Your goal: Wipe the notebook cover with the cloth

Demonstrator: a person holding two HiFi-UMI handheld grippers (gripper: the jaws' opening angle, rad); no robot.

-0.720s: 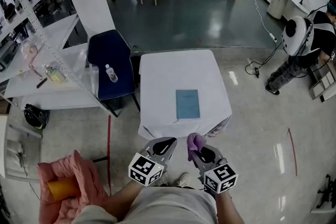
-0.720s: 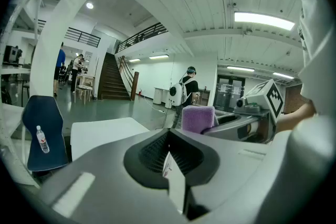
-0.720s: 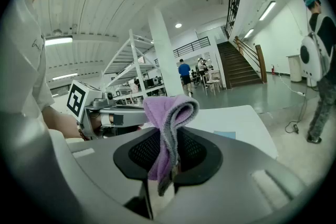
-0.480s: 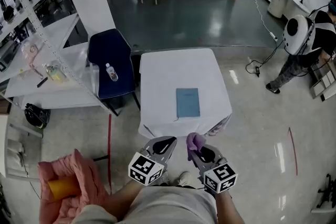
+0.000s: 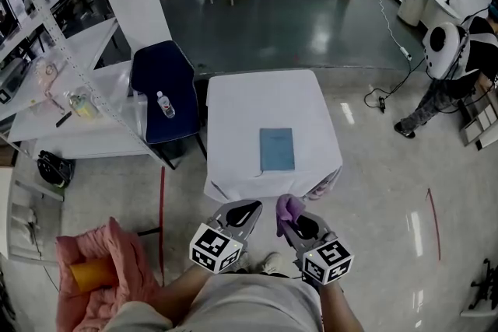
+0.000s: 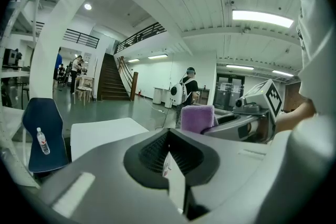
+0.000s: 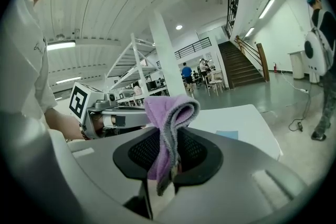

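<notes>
A blue notebook point(image 5: 277, 149) lies flat near the front edge of a white-covered table point(image 5: 241, 113); its corner also shows as a notebook point(image 7: 227, 135) in the right gripper view. My right gripper point(image 5: 286, 217) is shut on a folded purple cloth point(image 7: 167, 128), which sticks up past the jaws; the same cloth point(image 5: 288, 207) shows in the head view and as a purple cloth point(image 6: 198, 118) in the left gripper view. My left gripper point(image 5: 247, 214) hangs beside it, shut with nothing in it. Both grippers are held short of the table's near edge.
A dark blue chair point(image 5: 165, 97) with a water bottle point(image 5: 164, 106) stands left of the table. White shelving and a side table point(image 5: 54, 113) lie further left. A pink bundle point(image 5: 93, 276) sits on the floor at lower left. A person point(image 5: 451, 66) stands at far right.
The view has crept slightly forward, so the table and notebook sit a little nearer. Both grippers hold the same pose, the cloth still clamped in the right one.
</notes>
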